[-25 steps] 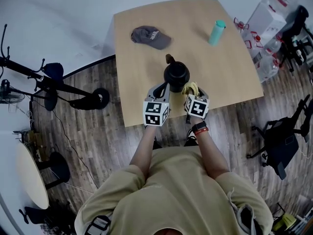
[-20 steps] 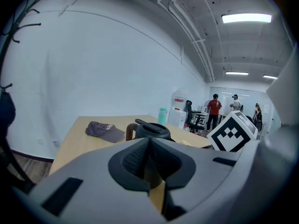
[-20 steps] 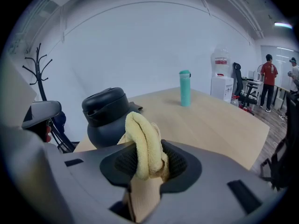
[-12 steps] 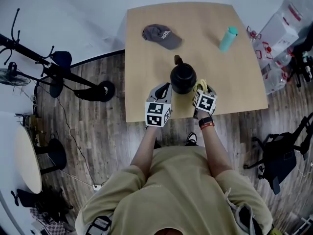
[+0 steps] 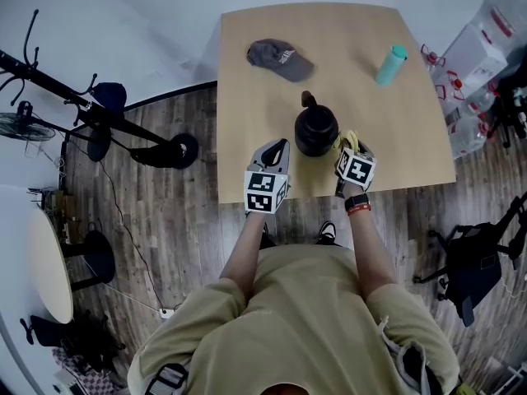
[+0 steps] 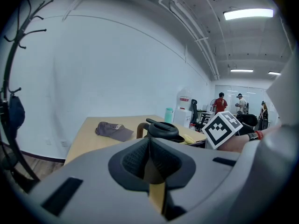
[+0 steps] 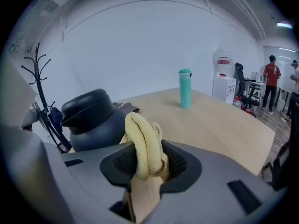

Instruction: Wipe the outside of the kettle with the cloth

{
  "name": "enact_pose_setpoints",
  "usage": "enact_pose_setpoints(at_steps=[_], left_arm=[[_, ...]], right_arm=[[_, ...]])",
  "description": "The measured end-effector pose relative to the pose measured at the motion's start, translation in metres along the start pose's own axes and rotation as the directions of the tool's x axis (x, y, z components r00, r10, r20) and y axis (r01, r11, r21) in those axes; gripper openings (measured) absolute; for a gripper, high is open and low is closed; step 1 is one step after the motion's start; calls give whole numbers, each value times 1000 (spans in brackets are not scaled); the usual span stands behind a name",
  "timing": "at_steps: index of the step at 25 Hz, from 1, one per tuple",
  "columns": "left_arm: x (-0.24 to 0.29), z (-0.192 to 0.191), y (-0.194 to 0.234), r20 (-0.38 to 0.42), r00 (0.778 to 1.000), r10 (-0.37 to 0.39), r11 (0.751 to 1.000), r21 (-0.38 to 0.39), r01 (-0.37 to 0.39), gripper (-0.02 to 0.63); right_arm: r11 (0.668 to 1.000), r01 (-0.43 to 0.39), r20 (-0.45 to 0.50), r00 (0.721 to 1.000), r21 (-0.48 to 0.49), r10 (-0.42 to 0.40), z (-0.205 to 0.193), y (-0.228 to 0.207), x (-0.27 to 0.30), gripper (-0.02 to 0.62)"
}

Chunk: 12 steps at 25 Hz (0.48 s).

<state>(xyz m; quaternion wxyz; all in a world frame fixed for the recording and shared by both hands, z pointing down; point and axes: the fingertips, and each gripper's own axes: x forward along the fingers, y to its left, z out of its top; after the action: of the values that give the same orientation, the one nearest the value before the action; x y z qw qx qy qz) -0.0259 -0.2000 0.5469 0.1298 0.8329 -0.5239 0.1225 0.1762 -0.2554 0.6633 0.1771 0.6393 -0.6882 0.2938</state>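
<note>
The black kettle [image 5: 317, 132] stands upright on the wooden table [image 5: 403, 138], near its front edge, handle pointing away from me. My right gripper [image 5: 349, 146] is just to the kettle's right, shut on a folded yellow cloth [image 5: 347, 139]. In the right gripper view the cloth [image 7: 145, 146] bulges up between the jaws, with the kettle [image 7: 93, 120] close on the left. My left gripper [image 5: 277, 148] is in front and to the left of the kettle, shut and empty. In the left gripper view the kettle [image 6: 162, 129] shows just over the jaws.
A grey cap [image 5: 278, 59] lies at the far left of the table and a teal bottle [image 5: 390, 64] stands at the far right. Off the table's left side stand a coat rack base [image 5: 173, 151] and a chair. Boxes and bottles [image 5: 473, 56] stand to the right.
My right gripper has moved forward with the cloth, up alongside the kettle's right side. The left gripper has drawn a little away to the kettle's left. The kettle has not moved.
</note>
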Motion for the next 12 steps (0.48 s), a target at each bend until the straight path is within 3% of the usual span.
enact_pose_setpoints(at_steps=[6,12], left_arm=[[-8,-5,9,-11,999,-40,999,7,40,26],[-19,-10,24,-21,997,-74,997,11,75,26]], right_arm=[[999,-12,-22,1000,48,13,-29,13,-36,129],[994,-72,-57,995,84,77,-65,63,-58,129]])
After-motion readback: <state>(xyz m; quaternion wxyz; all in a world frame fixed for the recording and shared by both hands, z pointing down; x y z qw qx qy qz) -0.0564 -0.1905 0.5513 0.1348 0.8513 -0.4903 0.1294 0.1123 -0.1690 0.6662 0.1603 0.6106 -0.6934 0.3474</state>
